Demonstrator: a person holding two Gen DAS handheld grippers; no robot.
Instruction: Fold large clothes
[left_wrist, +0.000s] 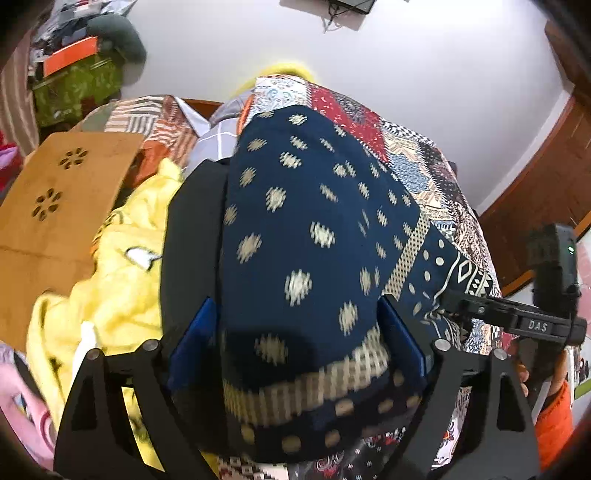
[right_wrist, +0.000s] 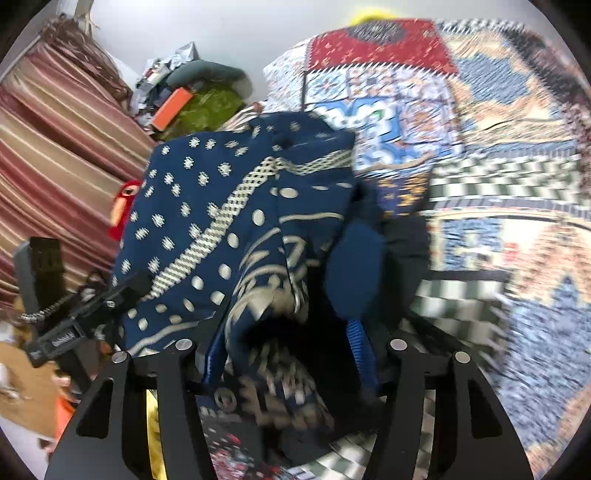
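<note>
Found the navy printed garment (left_wrist: 303, 221) heaped on the patchwork bedspread (left_wrist: 424, 166), covering that bedspread's near left part and running lengthwise away from both claws toward its far end. Noted its near hem, the checked cream band, lying crosswise right at the jaws.

Saw the left gripper (left_wrist: 297, 306) with jaws standing wide and the hem bulging up between the blue pads. Made out no pinch in the cloth there, so judged it released rather than gripped. Saw the right gripper (right_wrist: 284, 332) with jaws parted partway and a thick bunch of the same garment (right_wrist: 207, 206) crumpled in the gap, one fold draped over a finger. Could not tell whether those pads were pressing the cloth or merely sitting in it; too blurred.

Placed the two claws side by side along that near hem, each visible from the other's camera, neither clearly nearer. Judged the coming move to turn on this: cloth directly ahead and under both claws, long axis pointing away, so any next fold would need fresh holds on the hem corners.

Beyond the bedspread's (right_wrist: 498, 184) left edge, spotted a yellow garment (left_wrist: 122, 277), then a wooden board (left_wrist: 55, 206), and further off a striped curtain (right_wrist: 55, 166).
</note>
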